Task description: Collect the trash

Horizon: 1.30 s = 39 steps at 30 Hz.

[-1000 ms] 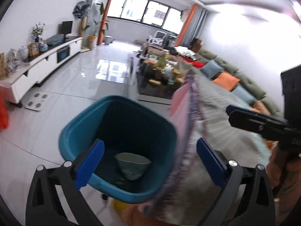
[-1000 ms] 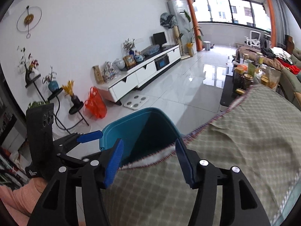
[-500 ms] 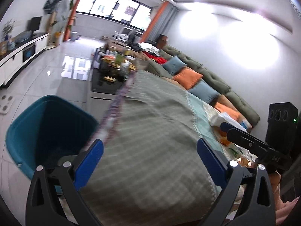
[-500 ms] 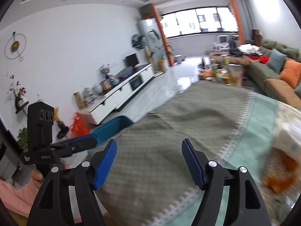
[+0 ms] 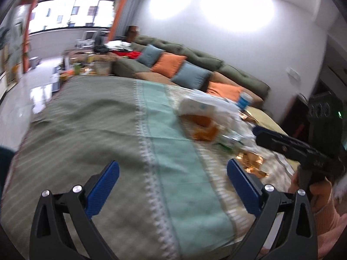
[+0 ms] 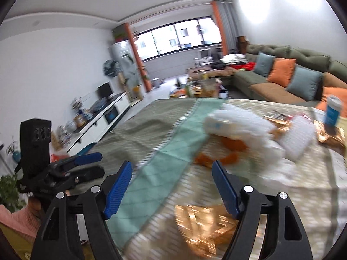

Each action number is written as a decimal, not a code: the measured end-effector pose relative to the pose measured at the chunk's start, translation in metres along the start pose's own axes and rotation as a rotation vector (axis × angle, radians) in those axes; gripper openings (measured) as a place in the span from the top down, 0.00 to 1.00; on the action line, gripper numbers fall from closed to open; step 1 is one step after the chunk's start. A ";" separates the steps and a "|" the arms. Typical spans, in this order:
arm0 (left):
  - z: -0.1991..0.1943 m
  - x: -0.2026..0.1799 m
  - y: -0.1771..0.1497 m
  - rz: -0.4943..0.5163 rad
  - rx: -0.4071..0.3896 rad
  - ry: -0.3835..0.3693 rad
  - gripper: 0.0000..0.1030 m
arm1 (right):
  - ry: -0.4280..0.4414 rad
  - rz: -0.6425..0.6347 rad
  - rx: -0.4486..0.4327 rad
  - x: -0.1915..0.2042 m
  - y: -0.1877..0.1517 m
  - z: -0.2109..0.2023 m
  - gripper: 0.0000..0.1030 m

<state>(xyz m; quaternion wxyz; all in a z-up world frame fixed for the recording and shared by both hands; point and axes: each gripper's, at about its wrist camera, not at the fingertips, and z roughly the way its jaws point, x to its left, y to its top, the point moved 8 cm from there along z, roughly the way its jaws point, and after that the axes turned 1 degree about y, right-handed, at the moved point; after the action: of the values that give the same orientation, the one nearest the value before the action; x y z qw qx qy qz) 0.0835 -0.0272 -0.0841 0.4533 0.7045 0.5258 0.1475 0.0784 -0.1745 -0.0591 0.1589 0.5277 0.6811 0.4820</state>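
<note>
Trash lies on the right part of a cloth-covered table: white tissue or wrapping over orange peel, and crumpled gold foil wrappers. In the right wrist view the tissue, orange peel and a gold wrapper lie just ahead of my right gripper, which is open and empty. My left gripper is open and empty over the green cloth, left of the trash. The frames are blurred by motion.
A blue and white can stands at the table's far right. A green sofa with orange and blue cushions runs behind. A teal bin edge shows at the far left. A cluttered coffee table stands beyond.
Both grippers have swung right, away from the teal bin, across the tablecloth to the trash pile. Both stay open and empty.
</note>
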 end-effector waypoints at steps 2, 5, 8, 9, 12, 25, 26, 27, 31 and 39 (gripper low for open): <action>0.012 -0.021 -0.001 0.037 0.023 -0.038 0.03 | -0.022 0.026 -0.011 -0.015 -0.001 -0.006 0.27; 0.023 -0.047 -0.007 0.074 0.057 -0.102 0.03 | -0.048 0.063 -0.025 -0.035 -0.005 -0.013 0.27; 0.034 -0.071 -0.014 0.120 0.080 -0.141 0.03 | -0.070 0.089 -0.031 -0.051 -0.010 -0.019 0.27; 0.038 -0.078 -0.015 0.131 0.090 -0.152 0.03 | -0.076 0.096 -0.030 -0.054 -0.011 -0.019 0.27; 0.048 -0.093 -0.022 0.145 0.134 -0.185 0.03 | -0.092 0.126 -0.029 -0.069 -0.016 -0.020 0.27; 0.082 -0.095 -0.044 0.045 0.289 -0.261 0.27 | -0.114 0.236 0.006 -0.108 -0.033 -0.012 0.27; 0.083 -0.096 -0.045 0.050 0.289 -0.257 0.28 | -0.114 0.248 0.010 -0.111 -0.033 -0.009 0.27; 0.082 -0.097 -0.045 0.055 0.287 -0.255 0.33 | -0.118 0.253 0.016 -0.113 -0.033 -0.006 0.27; 0.085 -0.099 -0.047 0.050 0.302 -0.267 0.50 | -0.118 0.275 0.045 -0.118 -0.034 0.006 0.30; 0.085 -0.093 -0.048 0.035 0.310 -0.258 0.82 | -0.111 0.313 0.071 -0.125 -0.042 0.009 0.84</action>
<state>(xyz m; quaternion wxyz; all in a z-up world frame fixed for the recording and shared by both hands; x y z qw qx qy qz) 0.0748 -0.1482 -0.1437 0.4003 0.7881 0.4672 -0.0190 0.1104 -0.2785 -0.1343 0.1008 0.6584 0.5973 0.4466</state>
